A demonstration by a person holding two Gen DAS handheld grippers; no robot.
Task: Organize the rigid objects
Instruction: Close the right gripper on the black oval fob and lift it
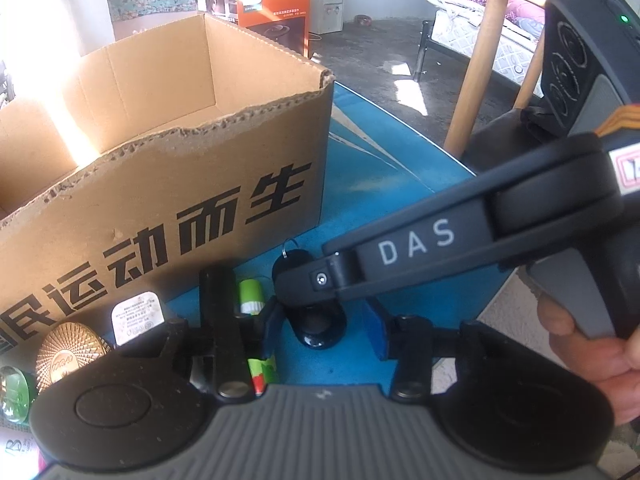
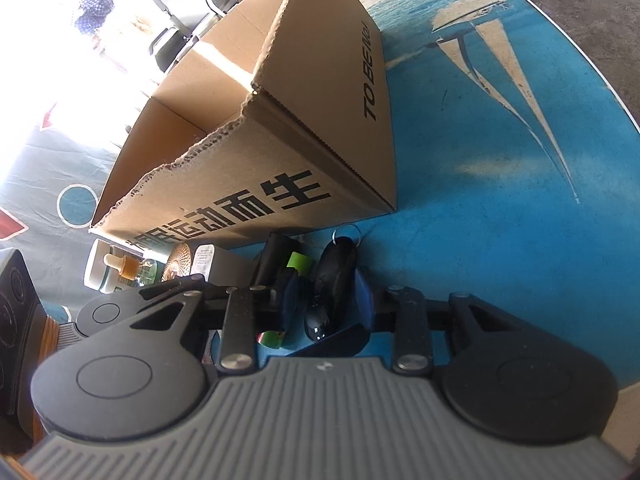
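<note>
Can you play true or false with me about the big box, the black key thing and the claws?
1. The brown cardboard box is open on top. True.
2. The glossy black key fob lies inside the box. False: it lies on the blue table, outside the box.
3. The right claw has the fob between its fingers. True.
4. A red ball sits beside the box. False: a round golden disc is there.

A cardboard box [image 2: 256,152] is standing on the table [image 2: 500,216]. A key fob [image 2: 334,280] is lying on the table just before the box's near corner. Left of the fob, a small tube [image 1: 251,296], a charger [image 1: 136,316] and a round tin [image 1: 68,354] are lying along the box's front wall.
</note>
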